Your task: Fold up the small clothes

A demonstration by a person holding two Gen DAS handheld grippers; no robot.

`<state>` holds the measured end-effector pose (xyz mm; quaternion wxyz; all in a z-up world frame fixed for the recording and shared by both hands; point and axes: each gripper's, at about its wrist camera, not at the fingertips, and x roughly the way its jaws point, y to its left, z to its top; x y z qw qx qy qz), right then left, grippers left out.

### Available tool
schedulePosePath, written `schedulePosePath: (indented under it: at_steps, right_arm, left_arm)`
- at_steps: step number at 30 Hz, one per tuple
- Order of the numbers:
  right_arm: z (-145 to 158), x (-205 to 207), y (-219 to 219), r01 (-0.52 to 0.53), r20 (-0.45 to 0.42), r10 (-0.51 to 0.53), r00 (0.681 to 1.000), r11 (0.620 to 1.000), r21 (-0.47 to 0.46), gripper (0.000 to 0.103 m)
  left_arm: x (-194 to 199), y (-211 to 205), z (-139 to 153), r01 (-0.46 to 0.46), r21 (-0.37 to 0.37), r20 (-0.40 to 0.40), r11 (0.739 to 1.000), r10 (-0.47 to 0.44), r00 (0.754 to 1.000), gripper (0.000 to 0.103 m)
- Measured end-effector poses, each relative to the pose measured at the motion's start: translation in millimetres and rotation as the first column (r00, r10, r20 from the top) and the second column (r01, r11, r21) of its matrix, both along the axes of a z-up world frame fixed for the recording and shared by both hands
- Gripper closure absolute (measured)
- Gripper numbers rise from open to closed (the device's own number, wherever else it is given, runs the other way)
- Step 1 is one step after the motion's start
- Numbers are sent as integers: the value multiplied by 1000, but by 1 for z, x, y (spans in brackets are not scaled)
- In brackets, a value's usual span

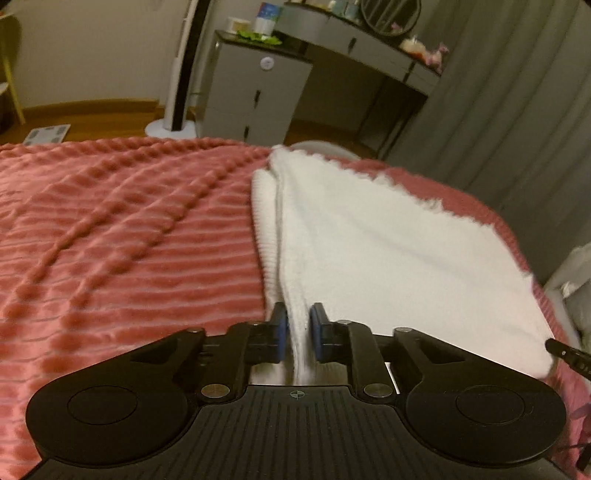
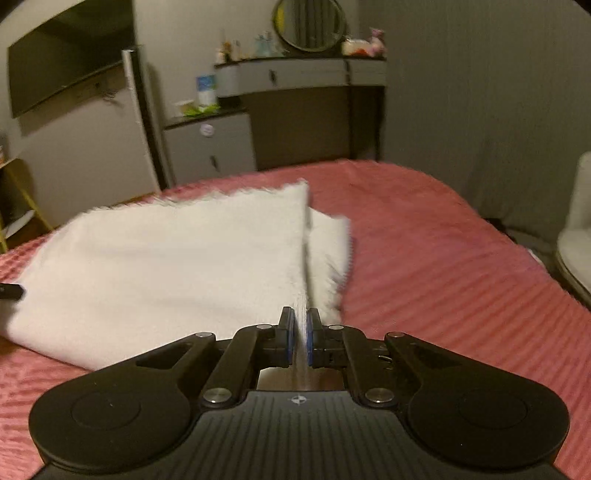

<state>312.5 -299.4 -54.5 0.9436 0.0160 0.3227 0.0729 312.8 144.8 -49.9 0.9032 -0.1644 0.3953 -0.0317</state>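
A white knit garment [image 1: 388, 243] lies on a pink ribbed bedspread [image 1: 129, 229]. My left gripper [image 1: 298, 325] is shut on the garment's near left edge, with the cloth pinched between the blue pads. My right gripper [image 2: 301, 325] is shut on the near right edge of the same garment [image 2: 166, 266], and a fold of it hangs to the right of the fingers. The tip of the right gripper shows at the right edge of the left wrist view [image 1: 569, 356]. The tip of the left gripper shows at the left edge of the right wrist view [image 2: 11, 291].
Beyond the bed stand a grey cabinet [image 1: 255, 96], a white tower fan [image 1: 181, 74] and a vanity desk with a round mirror [image 2: 310, 26]. Grey curtains [image 1: 517, 110] hang on the right. A white chair [image 2: 580, 229] stands beside the bed. A scale [image 1: 48, 133] lies on the wooden floor.
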Motion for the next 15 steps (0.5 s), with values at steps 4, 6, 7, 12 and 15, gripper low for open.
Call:
schedulePosePath:
  at_steps: [4,6,7,12,15]
  right_arm:
    - [-13,5,1,-16,-61,13,998,998,-56,96]
    - [-3,3,6,-16,-35,13,999,997,-69,89]
    - [1,1,8,-9,-21,8,1000,997,-72,87]
    - [18,-8,26,-20,52,24,998,997,-80,85]
    - [18,-8,37,-55,50,59,997,996,-75,85]
  left_arm:
    - [-1,-2,4,30,40,1,999,-30,1000,87]
    - [-2,-4,7,39,46,2,998,-39,999,71]
    - [-3,-6,8,48,44,3,998,-49,999,59]
    - [-3,-23,9,88,99,13,991,-89,996,46]
    - [-1,-28,7,86,111,1,990,-87,996,43]
